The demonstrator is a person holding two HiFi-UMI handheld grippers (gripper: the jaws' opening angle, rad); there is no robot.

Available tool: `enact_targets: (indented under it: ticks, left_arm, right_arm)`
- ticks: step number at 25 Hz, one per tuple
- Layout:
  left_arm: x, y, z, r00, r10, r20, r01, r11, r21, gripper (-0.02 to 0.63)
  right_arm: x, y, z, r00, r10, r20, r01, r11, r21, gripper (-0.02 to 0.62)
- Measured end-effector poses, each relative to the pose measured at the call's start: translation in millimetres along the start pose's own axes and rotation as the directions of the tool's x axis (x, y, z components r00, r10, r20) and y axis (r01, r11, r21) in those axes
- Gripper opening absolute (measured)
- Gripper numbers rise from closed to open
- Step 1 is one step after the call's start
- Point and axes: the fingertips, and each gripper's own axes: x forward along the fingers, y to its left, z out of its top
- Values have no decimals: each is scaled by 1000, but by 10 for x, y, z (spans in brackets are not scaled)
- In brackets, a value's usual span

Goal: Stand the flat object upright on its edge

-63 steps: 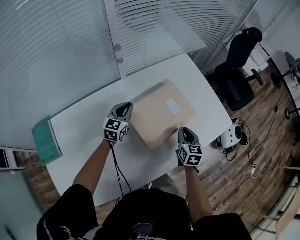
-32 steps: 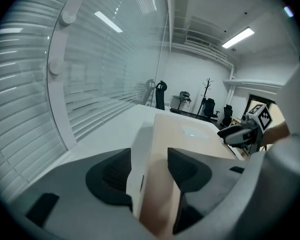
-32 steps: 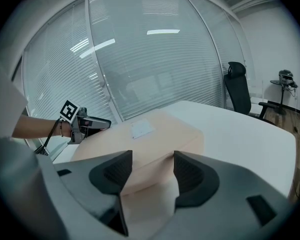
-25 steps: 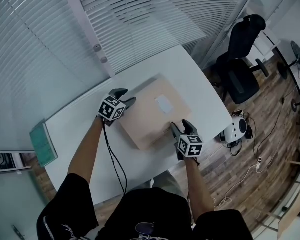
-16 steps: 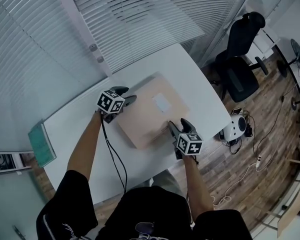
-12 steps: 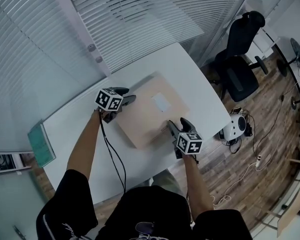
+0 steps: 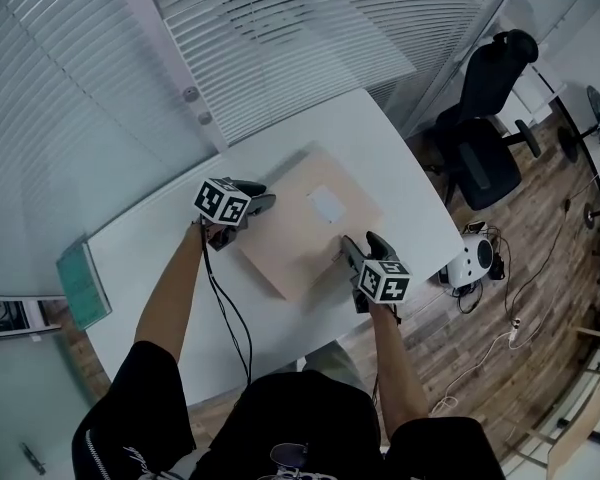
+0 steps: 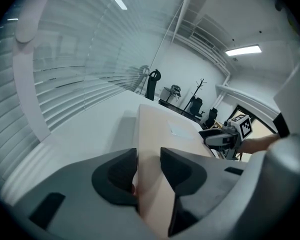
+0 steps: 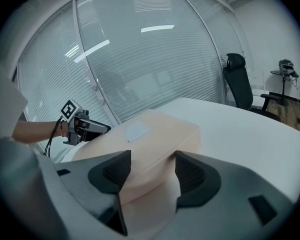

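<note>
Left tongs point(image 7: 264, 205) have just been closing and now pinch the left edge of the flat box point(image 7: 302, 230). Right tongs point(image 7: 351, 249) wide, box's near corner between them, ungripped. Box flat on tabletop point(image 7: 150, 268), toward right edge.

**Flat box** point(image 7: 302, 233): matt tan cardboard with smooth, unprinted faces. **Label** point(image 7: 326, 204): white paper, lying flat on the box's top face. **Worktop** point(image 7: 160, 268): white, smooth, with a slight sheen. **Floor** point(image 7: 500, 298): brown wood-grain planks, semi-matt. **Glass partition** point(image 9: 155, 59): glossy, reflecting the ceiling lights; the **blinds** point(image 7: 280, 38) behind it are pale, matt slats. **Office chair** point(image 7: 477, 173): black, matt upholstery. **Sleeve** point(image 7: 140, 408): black cloth.
</note>
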Motion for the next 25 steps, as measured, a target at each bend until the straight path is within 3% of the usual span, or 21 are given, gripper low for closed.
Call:
enact_targets:
  ticks: [19, 25]
  left_arm:
    - [-412, -113, -459, 993, 83, 84, -71, 989, -132, 152]
    - [-446, -101, -501, 994, 73, 79, -62, 990, -129, 166]
  right_arm:
    - [384, 120, 247, 999, 38, -23, -40, 997, -66, 272]
    - [499, 136, 350, 998, 48, -30, -50, 996, -72, 270]
